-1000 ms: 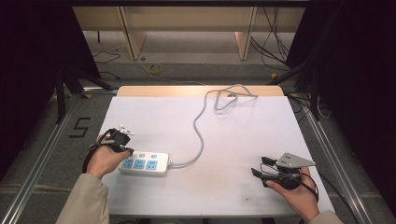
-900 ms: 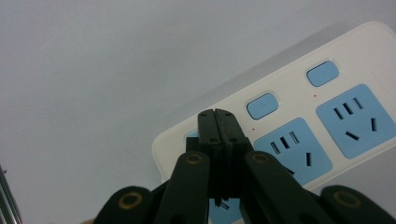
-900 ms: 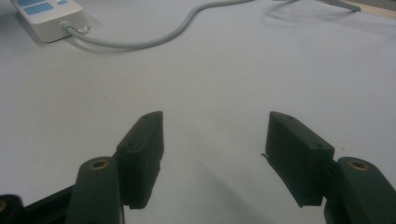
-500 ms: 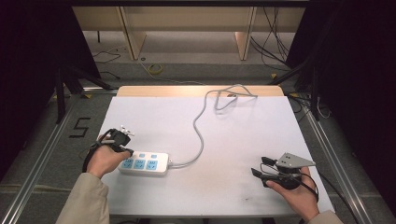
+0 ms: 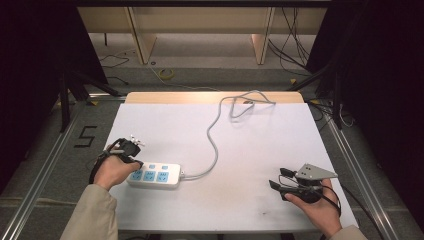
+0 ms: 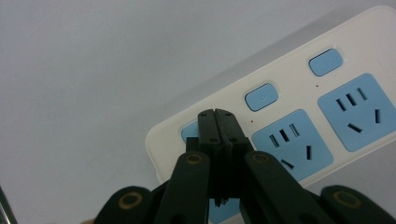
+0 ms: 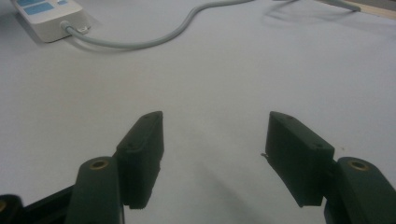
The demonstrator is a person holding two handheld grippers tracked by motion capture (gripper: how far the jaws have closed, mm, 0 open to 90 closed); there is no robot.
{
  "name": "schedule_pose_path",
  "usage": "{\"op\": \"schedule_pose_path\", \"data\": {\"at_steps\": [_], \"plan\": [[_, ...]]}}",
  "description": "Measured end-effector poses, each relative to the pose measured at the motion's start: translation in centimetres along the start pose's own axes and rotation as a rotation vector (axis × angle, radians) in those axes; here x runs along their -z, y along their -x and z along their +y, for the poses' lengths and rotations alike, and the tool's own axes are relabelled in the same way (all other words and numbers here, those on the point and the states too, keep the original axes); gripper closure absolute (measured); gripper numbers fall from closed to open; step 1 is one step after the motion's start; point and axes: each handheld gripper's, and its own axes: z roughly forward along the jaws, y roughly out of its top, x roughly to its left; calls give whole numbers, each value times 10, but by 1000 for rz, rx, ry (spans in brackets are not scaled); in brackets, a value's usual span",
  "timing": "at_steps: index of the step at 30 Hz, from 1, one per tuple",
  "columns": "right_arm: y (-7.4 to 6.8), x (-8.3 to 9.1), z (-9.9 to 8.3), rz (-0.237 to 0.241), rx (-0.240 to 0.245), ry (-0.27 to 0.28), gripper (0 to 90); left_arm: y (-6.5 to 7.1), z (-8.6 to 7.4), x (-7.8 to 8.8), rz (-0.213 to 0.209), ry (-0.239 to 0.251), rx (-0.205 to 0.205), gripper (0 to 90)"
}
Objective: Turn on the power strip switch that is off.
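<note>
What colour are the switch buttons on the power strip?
Light blue, on the white power strip; the left gripper view shows the buttons best.

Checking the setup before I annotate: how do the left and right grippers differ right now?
The left gripper has its jaws shut, tips on a blue switch of the power strip; the right gripper stands open over bare table. Both are hand-held, with black jaws.

left gripper (image 5: pixel 131 156) resting at power strip (image 5: pixel 154 175) end | right gripper (image 5: pixel 281 180) lying on table (image 5: pixel 260 145), well apart
</note>
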Motion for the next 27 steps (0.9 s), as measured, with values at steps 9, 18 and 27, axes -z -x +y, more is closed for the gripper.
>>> {"op": "schedule_pose_path", "data": {"at_steps": [9, 18, 27], "plan": [[0, 0, 0, 0, 0, -1, 380, -3, 2, 0, 21, 14, 11, 897], [0, 0, 0, 0, 0, 0, 380, -4, 3, -3, 31, 16, 14, 897], [0, 0, 0, 2, 0, -1, 380, -4, 4, -5, 26, 10, 19, 898]]}}
